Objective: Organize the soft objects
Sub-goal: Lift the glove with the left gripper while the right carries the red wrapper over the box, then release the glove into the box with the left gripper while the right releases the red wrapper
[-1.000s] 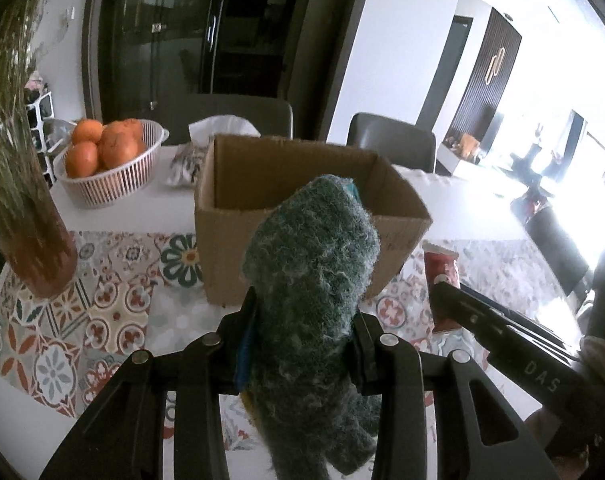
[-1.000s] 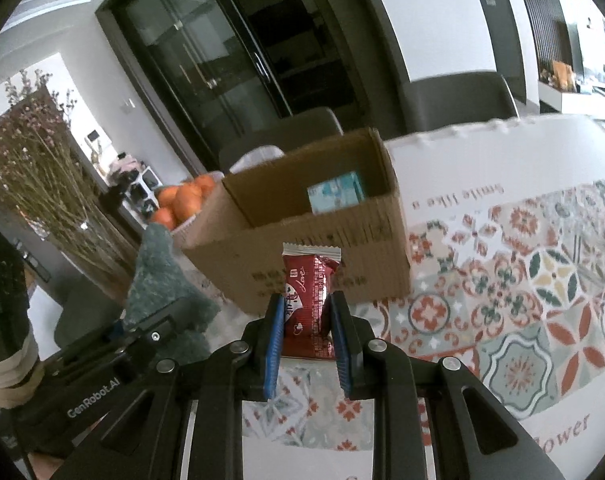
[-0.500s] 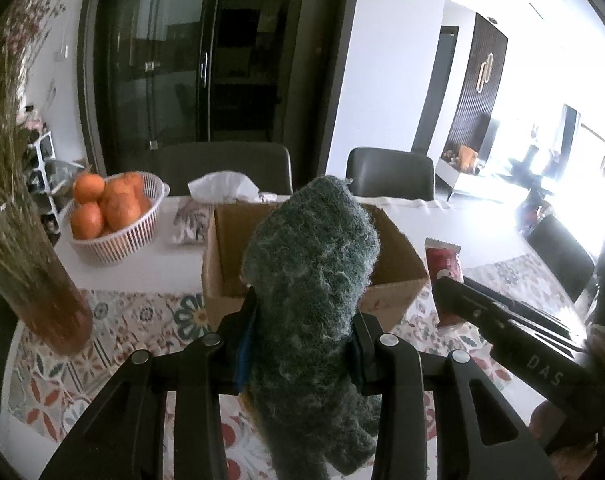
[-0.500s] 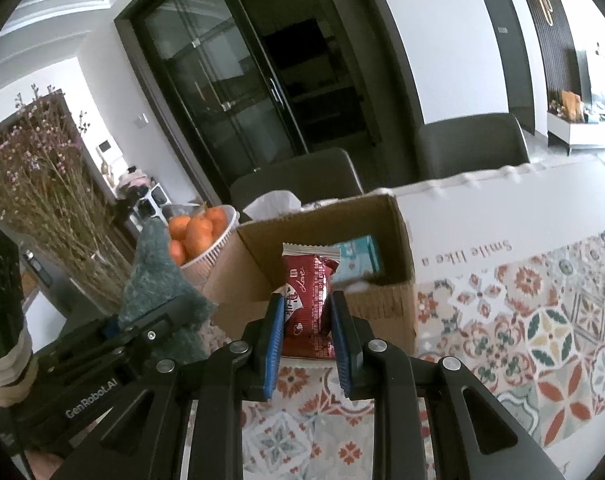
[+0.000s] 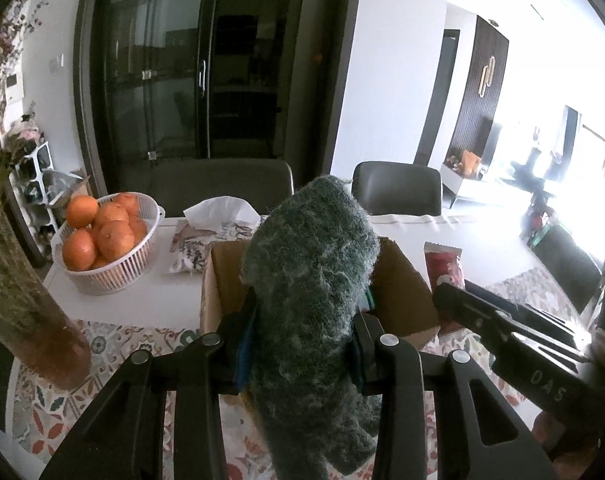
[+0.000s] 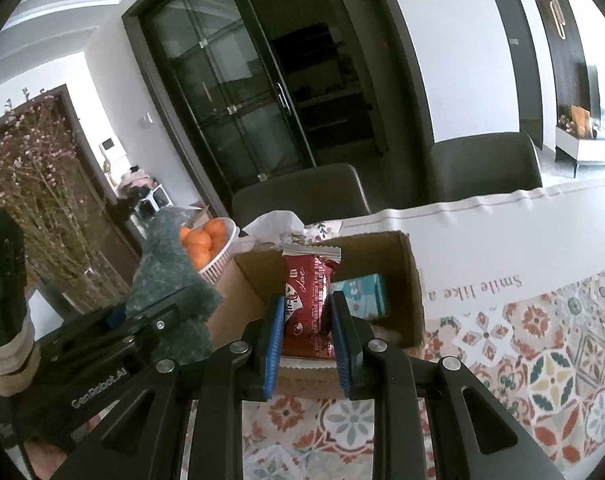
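We count two claws, each closed on one soft thing. The left claw (image 5: 302, 344) has its fingers pressed into the sides of a fuzzy dark-green knitted piece (image 5: 314, 280) that stands upright between them, held in the air in front of the open brown cardboard box (image 5: 398, 292). The right claw (image 6: 308, 332) has its blue pads (image 6: 273, 344) clamped on a red foil snack packet (image 6: 308, 300), which hangs above the near wall of the same box (image 6: 412, 280).

There is one box on the worktop (image 6: 482, 240), standing where the tile-patterned runner (image 6: 542, 352) meets the white cloth. One white slatted plastic basket (image 5: 114, 268) sits toward the left far corner of the worktop, with about six oranges (image 5: 102, 232) showing in it. One floral tissue pack (image 5: 198, 240) with a white tissue sticking up lies between basket and box. One glass vase of dried pinkish stems (image 5: 26, 300) stands at the left edge. Two dark chairs (image 5: 396, 188) stand behind the far edge.

The right wrist view shows one teal-and-white carton (image 6: 362, 296) lying inside the box, and printed lettering on the white cloth; the left wrist view has the box's inside mostly hidden by the green piece. The left wrist view alone shows the bright room to the right.
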The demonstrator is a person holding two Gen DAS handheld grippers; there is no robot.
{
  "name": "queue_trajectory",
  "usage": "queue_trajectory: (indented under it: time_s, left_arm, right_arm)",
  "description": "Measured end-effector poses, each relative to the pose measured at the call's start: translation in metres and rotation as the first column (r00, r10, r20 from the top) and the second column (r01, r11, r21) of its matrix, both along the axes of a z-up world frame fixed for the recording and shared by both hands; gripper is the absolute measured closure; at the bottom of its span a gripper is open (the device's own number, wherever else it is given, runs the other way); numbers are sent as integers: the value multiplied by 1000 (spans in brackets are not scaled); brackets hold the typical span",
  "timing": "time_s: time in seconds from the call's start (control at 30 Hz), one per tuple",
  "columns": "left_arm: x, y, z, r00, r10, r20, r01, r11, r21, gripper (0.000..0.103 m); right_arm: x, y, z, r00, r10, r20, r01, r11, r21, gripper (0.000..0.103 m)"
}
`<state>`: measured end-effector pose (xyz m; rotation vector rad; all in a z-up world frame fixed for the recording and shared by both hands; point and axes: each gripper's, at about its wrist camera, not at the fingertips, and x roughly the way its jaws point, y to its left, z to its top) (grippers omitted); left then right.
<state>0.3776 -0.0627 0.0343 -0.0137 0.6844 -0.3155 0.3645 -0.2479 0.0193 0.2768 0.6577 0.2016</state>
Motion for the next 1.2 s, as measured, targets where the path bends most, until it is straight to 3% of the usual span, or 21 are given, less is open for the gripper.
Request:
queue_trajectory:
  time_s: [0.57, 0.83, 1.03, 1.13, 1.2]
  left_arm:
    - [73, -21, -30, 998, -22, -58, 25, 999, 45, 65]
    - [98, -33, -65, 985, -60, -161, 72, 995, 72, 63]
    - [108, -37, -81, 971, -59, -233, 82, 993, 89, 54]
    - [114, -40, -87, 961, -63, -269, 91, 991, 94, 42]
    - [115, -43, -91, 953, -76, -294, 115, 986, 118, 40]
  right_arm:
    - [63, -2, -29, 995, 23, -93, -28, 998, -50, 79]
    - [81, -5, -53, 986, 28, -164, -39, 997, -67, 79]
    - [90, -4, -66, 979, 34, -203, -49, 996, -71, 79]
    - [93, 0, -69, 975, 41, -220, -58, 996, -71, 79]
    - [92, 1, -69, 975, 49, -218, -68, 994, -81, 79]
